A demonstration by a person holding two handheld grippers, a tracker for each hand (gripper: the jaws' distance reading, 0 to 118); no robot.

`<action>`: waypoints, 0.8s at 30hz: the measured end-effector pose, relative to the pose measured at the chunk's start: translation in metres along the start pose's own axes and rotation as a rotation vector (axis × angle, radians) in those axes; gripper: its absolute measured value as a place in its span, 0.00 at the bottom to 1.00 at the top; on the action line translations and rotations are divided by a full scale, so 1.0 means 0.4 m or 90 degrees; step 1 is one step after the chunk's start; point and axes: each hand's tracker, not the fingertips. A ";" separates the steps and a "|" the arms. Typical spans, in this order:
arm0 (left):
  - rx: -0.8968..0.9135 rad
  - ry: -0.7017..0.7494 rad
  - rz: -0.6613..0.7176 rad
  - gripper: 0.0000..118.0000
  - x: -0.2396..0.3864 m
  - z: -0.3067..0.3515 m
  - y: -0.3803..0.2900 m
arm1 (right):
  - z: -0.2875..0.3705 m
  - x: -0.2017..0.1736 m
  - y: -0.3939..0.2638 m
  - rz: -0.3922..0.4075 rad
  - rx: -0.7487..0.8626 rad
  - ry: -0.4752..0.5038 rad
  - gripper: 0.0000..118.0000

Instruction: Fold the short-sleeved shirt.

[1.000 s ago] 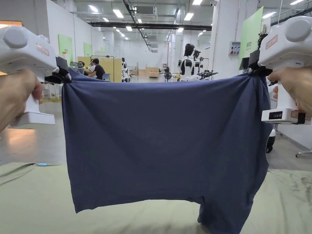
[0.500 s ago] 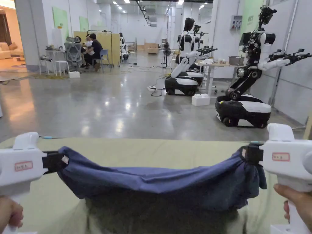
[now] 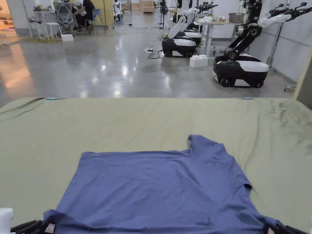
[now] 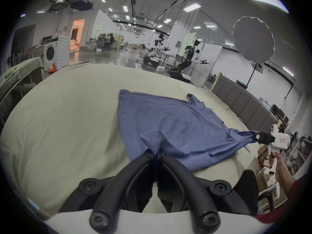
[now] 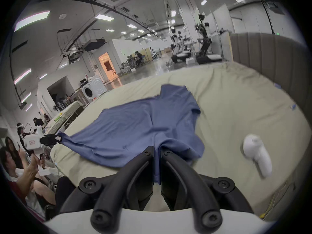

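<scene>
A blue short-sleeved shirt [image 3: 158,189] lies spread flat on the olive-green bed cover [image 3: 122,122], one sleeve poking out at its far right. My left gripper [image 4: 156,152] is shut on the shirt's near left corner [image 4: 152,139], low at the bed's front edge. My right gripper [image 5: 157,150] is shut on the near right corner [image 5: 162,141]. In the head view the left gripper [image 3: 45,227] and the right gripper [image 3: 269,229] show at the bottom corners of the picture. The cloth is pulled taut between them.
A white handheld device [image 5: 256,153] lies on the bed to the right of the shirt. A padded grey headboard [image 5: 270,55] borders the right side. Wheeled robots [image 3: 240,68] stand on the floor beyond the far edge. People sit and stand at left [image 5: 10,153].
Both grippers have come down from holding the shirt hanging in the air to the bed's front edge, and the shirt now lies spread flat on the cover.
</scene>
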 end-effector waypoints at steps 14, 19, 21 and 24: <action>-0.149 0.063 0.038 0.05 -0.046 -0.023 -0.181 | -0.039 0.080 -0.149 -0.004 -0.135 -0.051 0.12; -0.053 0.037 0.058 0.75 -0.005 0.074 -0.113 | 0.083 0.021 -0.098 0.055 -0.062 -0.177 0.80; 0.056 0.105 -0.036 0.75 0.087 0.188 -0.090 | 0.204 -0.056 -0.095 0.101 0.088 -0.208 0.92; 0.234 0.189 -0.153 0.75 0.229 0.343 -0.107 | 0.342 -0.159 -0.136 0.127 0.273 -0.198 0.92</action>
